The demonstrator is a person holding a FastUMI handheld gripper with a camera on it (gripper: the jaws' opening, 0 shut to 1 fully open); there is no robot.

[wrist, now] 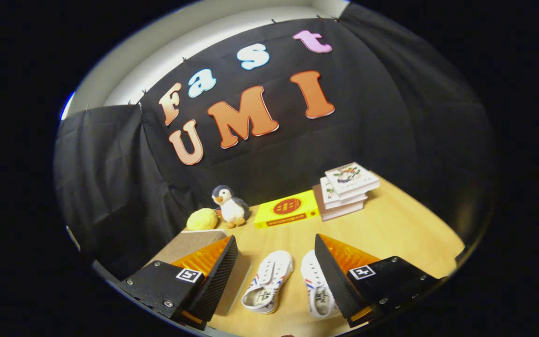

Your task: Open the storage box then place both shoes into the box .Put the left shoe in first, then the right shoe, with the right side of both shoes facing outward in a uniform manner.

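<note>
Claw [276, 276] fingers stand wide apart above the bench [391, 229], gripping nothing. Two white shoes lie on the wood between them: one shoe [268, 286] at about 7 o'clock from the gap's middle, the other shoe [317, 292] at 5 o'clock, partly hidden behind the right finger. At 9 o'clock a cardboard-coloured storage box [194, 244] sits partly behind the left finger, its lid seemingly shut. Beyond, near 12 o'clock, lies one yellow box [287, 209]. At 11 o'clock stand one toy penguin [230, 206] and one round yellow object [202, 219], touching. At 1 o'clock rises one stack of books [344, 189].
</note>
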